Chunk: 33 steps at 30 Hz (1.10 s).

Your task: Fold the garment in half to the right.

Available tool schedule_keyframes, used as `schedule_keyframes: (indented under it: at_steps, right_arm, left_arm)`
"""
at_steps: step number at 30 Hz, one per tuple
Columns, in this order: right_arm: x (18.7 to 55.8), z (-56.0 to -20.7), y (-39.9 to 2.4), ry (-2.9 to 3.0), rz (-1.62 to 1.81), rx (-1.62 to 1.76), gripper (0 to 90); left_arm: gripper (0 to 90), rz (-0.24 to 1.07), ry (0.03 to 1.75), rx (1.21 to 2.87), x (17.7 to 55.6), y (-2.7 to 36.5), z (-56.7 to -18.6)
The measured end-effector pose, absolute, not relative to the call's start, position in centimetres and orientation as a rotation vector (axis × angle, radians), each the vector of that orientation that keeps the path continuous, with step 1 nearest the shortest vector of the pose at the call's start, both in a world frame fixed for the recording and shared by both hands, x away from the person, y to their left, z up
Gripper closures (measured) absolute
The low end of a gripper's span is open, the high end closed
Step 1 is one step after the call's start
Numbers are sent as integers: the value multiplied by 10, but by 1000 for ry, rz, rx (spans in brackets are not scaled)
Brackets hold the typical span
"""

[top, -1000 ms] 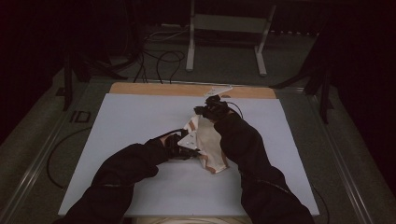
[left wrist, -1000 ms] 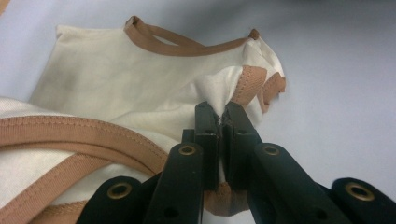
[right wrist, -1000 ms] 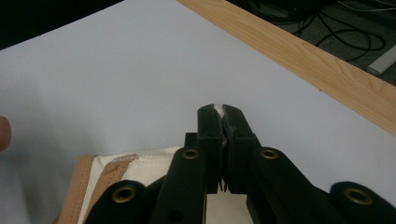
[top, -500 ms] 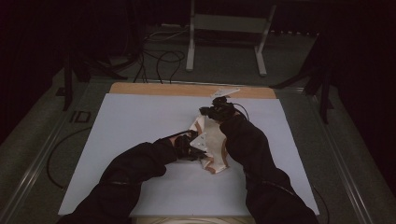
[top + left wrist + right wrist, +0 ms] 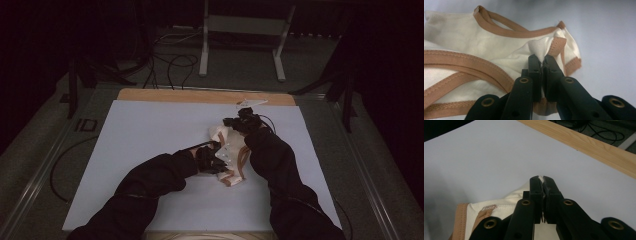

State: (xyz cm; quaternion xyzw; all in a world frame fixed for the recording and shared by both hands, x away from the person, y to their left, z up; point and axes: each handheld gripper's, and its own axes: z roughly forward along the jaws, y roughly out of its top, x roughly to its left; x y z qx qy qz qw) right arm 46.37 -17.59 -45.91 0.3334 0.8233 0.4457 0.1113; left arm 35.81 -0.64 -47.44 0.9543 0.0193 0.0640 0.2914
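A: What is held, and by which tool?
B: A cream garment [image 5: 231, 150] edged with tan binding. The left hand-held gripper [image 5: 542, 65] has its jaws clamped on a fold of the cream cloth, beside a run of the tan binding [image 5: 499, 27]. The right hand-held gripper [image 5: 542, 183] has its jaws pressed together on a thin corner of the same cloth, a sliver of which shows at the jaw tips.

A: Where does the garment lie?
B: On the white sheet [image 5: 150, 130] that covers the counter [image 5: 200, 96], right of centre in the high view. It is bunched between the two tools: the left hand-held gripper [image 5: 218, 159] holds its nearer part, and the right hand-held gripper [image 5: 231, 121] holds its farther part, towards the wooden edge of the counter.

A: What detail do the gripper views add?
B: In the left gripper view, looped tan straps cross the cream cloth to the left of the jaws. In the right gripper view, a small label [image 5: 489, 207] is sewn onto the cloth beside a tan band at lower left, and the wooden edge [image 5: 584, 143] runs diagonally across the upper right.

A: And the person?
B: Dark sleeves [image 5: 150, 180] enter from the bottom of the high view, one to each tool.
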Motion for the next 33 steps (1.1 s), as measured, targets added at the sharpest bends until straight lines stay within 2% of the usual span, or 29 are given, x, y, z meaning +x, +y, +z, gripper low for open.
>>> schedule_keyframes:
  at_steps: [10,29,32,33]
  right_arm:
    - [469,-469,-194,2396,1287,1019,871]
    - [473,-486,-215,2380,1259,1085,865]
    - [472,-489,-219,2372,1263,1107,841]
    - [472,-489,-221,2361,1269,1120,778]
  left_arm:
    - [860,158,87,2559,361,-26,-478]
    - [855,170,112,2587,362,-41,-480]
    - [855,167,106,2595,362,-46,-480]
    - [855,166,102,2600,363,-48,-480]
